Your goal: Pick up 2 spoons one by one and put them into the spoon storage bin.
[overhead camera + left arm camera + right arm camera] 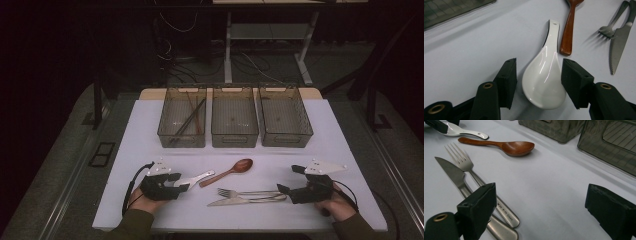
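Left gripper (539, 75) with black padded jaws half-closed astride the bowl of a glossy white ceramic soup spoon (545, 75), right pad at the bowl's edge, left pad a sliver short of it; not yet clamped. Spoon flat on the white table (150, 130), near the left front, handle angled toward a reddish-brown wooden spoon (568, 32) just beside it. Glazed ceramic: probably stiff, fairly heavy for its size, slippery, chip-prone if dropped; rounded bowl liable to squirt out of the pads, so better gripped squarely across the widest part or at the neck. Right gripper (541, 207) wide open, holding nothing, beside a steel fork (474, 175) and steel serrated knife (454, 176). Beyond, three clear plastic bins (235, 117), leftmost holding chopsticks (189, 120).
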A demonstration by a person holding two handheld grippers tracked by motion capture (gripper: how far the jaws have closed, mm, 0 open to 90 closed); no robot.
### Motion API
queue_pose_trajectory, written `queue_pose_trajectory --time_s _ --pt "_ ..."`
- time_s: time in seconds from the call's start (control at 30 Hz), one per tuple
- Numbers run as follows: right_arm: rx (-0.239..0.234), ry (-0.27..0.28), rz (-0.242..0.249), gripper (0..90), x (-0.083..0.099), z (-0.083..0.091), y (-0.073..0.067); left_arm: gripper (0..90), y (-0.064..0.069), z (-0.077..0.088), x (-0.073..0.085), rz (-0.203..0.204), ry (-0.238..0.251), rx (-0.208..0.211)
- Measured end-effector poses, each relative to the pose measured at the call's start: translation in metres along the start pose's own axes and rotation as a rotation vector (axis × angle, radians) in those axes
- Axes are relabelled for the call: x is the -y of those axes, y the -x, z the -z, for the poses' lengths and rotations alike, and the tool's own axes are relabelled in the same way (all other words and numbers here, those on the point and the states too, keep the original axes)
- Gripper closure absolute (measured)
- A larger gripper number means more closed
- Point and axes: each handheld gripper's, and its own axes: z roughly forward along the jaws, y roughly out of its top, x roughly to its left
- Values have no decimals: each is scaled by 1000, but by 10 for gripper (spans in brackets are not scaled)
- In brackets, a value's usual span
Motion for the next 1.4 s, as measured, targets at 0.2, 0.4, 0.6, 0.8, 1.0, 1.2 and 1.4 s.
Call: queue_pose_trajectory --time_s 0.2,0.4,0.6,0.8,1.0,1.2,1.4 --pt "0 0 1 101 0 0 0 481 1 -2 0 -18 -29 -3" --pt "0 -1 3 101 0 0 0 545 5 -2 -2 -45 -64 -3" --pt "-1 -2 2 101 0 0 0 623 7 -3 -4 -56 -79 13" --pt "-2 -4 5 101 0 0 -1 683 9 -2 -5 -64 -99 21" --pt "-2 -5 6 101 0 -1 -1 719 8 -2 -7 -40 -106 15" --pt "-2 -6 6 101 0 -1 -1 775 11 -2 -10 -30 -106 -5" --pt "-3 -5 8 101 0 -1 -1 797 13 -1 -12 -19 -108 -16"
